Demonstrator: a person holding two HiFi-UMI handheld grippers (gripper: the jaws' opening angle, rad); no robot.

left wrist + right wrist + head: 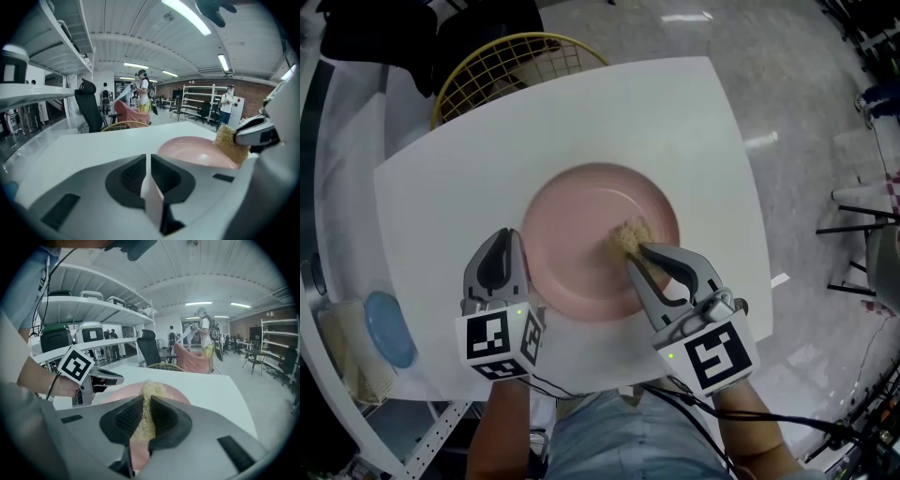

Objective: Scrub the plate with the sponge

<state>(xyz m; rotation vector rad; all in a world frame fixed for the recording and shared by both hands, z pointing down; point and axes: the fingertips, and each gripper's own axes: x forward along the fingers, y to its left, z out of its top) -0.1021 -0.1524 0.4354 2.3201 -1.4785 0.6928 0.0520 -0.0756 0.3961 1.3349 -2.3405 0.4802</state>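
Observation:
A pink plate [581, 234] lies in the middle of the white table [694, 141]. My left gripper [517, 246] sits at the plate's left rim, and in the left gripper view its jaws [149, 161] are shut on that thin rim. My right gripper [636, 251] comes in from the lower right, shut on a tan fibrous sponge [627, 236] that rests on the plate's right inner part. In the right gripper view the sponge [151, 390] stands up between the jaws above the plate [176, 393], with the left gripper [112, 378] to the left. The left gripper view shows the sponge [229, 140] on the plate [192, 150].
A yellow wire basket [516, 66] stands behind the table's far left corner. A blue disc [389, 328] lies on a low shelf at the left. A black chair [89, 110] and people stand far back in the room.

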